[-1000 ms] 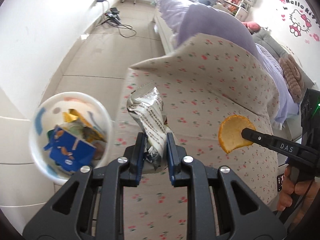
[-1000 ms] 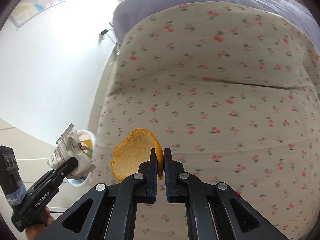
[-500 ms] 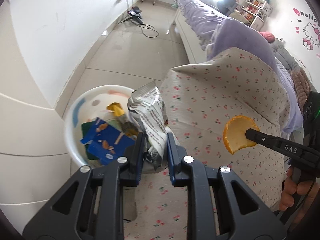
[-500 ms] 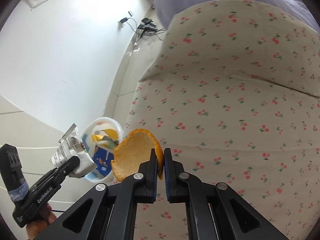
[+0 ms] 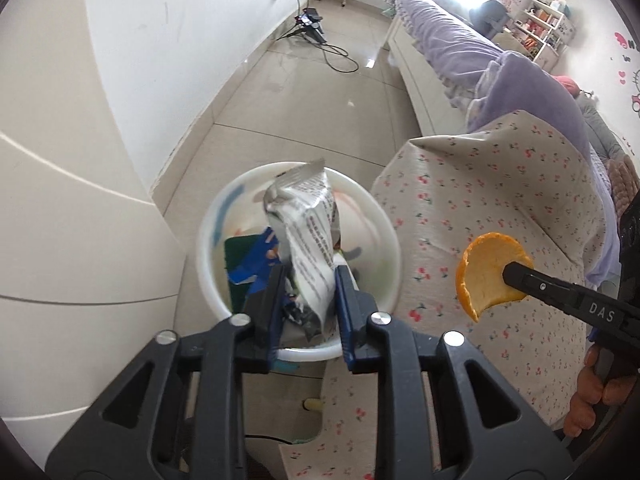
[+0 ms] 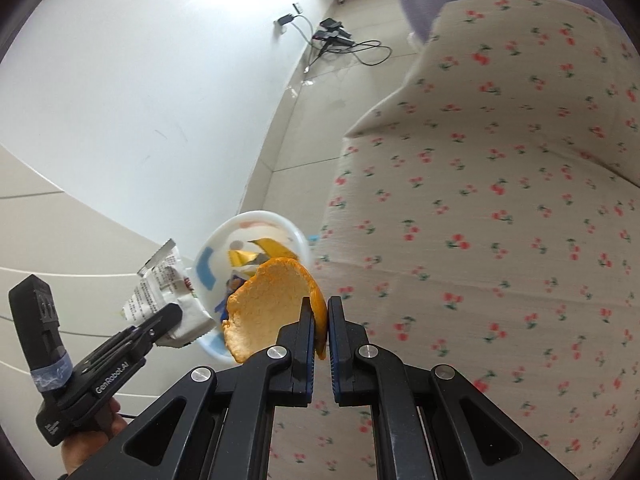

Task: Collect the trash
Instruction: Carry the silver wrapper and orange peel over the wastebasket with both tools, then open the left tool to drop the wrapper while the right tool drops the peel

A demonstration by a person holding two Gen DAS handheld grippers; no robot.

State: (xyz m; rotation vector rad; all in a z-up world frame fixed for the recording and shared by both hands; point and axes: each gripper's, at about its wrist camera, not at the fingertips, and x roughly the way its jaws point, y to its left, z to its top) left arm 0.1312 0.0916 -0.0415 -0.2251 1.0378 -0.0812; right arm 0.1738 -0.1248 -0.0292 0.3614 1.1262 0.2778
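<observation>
Over the white trash bin [image 5: 208,264], the left gripper [image 5: 308,296] is opening its jaws, the crumpled silver wrapper [image 5: 308,232] standing loose between them above the bin's mouth. Just beside the bin, over the floral cover [image 6: 500,220], the right gripper [image 6: 320,324] pinches the orange peel [image 6: 264,308] tight.

left gripper [image 5: 308,300] opening | wrapper [image 5: 308,236] between fingers | above bin [image 5: 208,256]

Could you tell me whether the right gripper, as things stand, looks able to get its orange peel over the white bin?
Probably yes: right gripper holds the orange peel beside the white bin, whose opening shows nothing barring it.
</observation>
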